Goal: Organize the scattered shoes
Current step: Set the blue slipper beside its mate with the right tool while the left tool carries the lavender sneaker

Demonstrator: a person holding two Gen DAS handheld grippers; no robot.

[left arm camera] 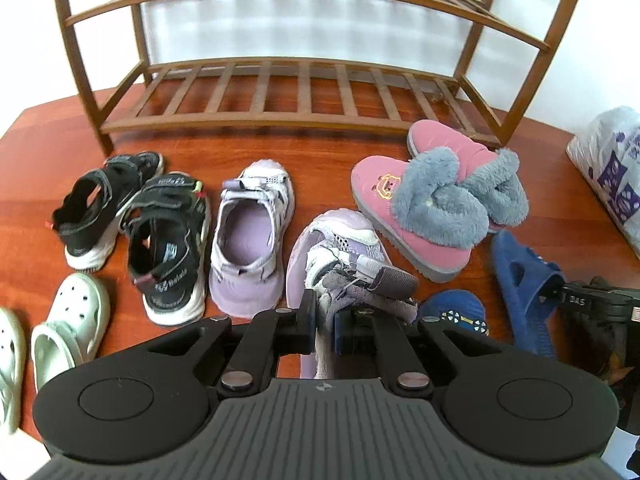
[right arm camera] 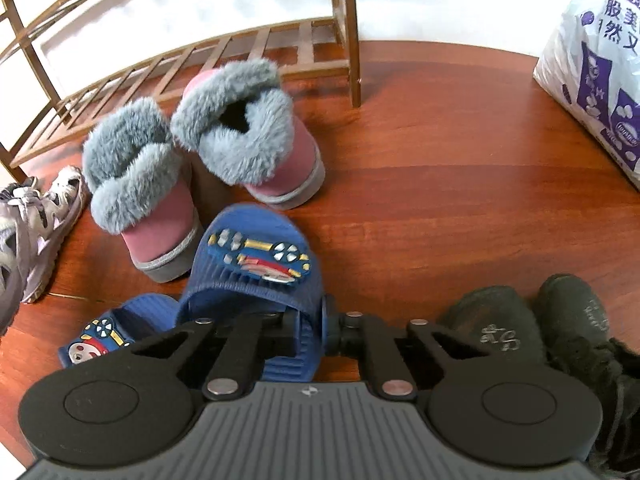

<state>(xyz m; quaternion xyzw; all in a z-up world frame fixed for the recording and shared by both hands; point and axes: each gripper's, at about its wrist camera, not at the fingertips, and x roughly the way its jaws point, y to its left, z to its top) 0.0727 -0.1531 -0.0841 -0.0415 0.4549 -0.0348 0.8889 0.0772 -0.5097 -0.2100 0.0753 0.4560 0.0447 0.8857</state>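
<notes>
My right claw point(right arm camera: 325, 330) had its jaws clamped on the back edge of a blue slipper point(right arm camera: 256, 268), whose cartoon train badge faced up. Its mate point(right arm camera: 106, 334) lay just left of it, partly under my claw's housing. Beyond them stood two pink boots point(right arm camera: 160, 216) with grey fur cuffs, side by side, near the foot of the wooden rack point(right arm camera: 344, 32). A lilac sneaker point(right arm camera: 36, 220) sat at the left edge. Black shoes point(right arm camera: 560, 320) were at my lower right, and a white printed bag point(right arm camera: 592, 80) rested on the wooden floor point(right arm camera: 440, 160) at the far right.
</notes>
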